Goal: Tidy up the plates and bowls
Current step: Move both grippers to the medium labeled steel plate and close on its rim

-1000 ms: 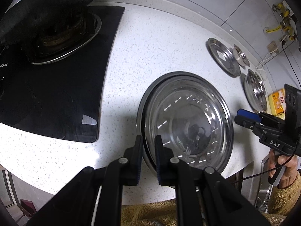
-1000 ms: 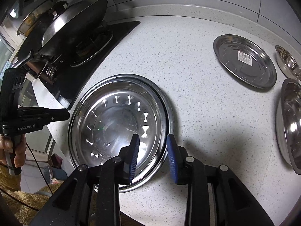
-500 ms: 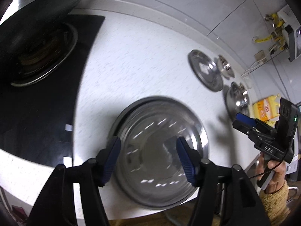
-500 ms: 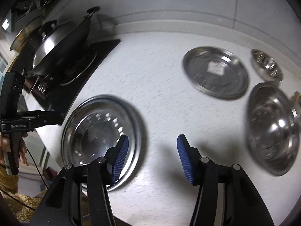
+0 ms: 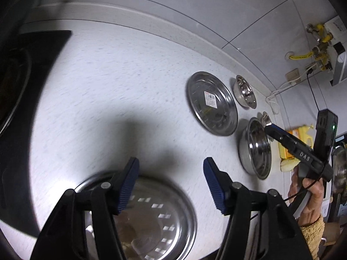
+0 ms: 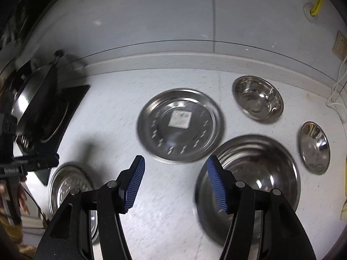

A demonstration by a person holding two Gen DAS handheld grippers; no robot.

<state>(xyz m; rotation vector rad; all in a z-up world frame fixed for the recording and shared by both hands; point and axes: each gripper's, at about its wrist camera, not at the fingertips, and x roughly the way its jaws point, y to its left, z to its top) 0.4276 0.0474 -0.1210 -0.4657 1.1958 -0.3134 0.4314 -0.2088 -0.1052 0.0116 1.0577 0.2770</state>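
My left gripper point(image 5: 170, 182) hung with its jaws spread wide and nothing between them, above the near counter edge, the large patterned plate point(image 5: 151, 221) lying flat just under and behind its fingers. My right gripper point(image 6: 174, 184) was equally agape and empty, over bare worktop between the stickered plate point(image 6: 180, 124) and the big bowl point(image 6: 260, 179).

I judged the risk lay in the next pick. Those steel rims sit low and slick on the stone, so a shallow bite could skid a plate sideways, and the patterned plate lay near enough the edge to be nudged off.

Farther back stood a medium bowl point(image 6: 258, 100) and a small bowl point(image 6: 314, 147), all well apart. The speckled white countertop point(image 5: 112, 86) ran to a grey tiled wall point(image 6: 173, 10), with the black hob point(image 6: 52, 125) to the left.
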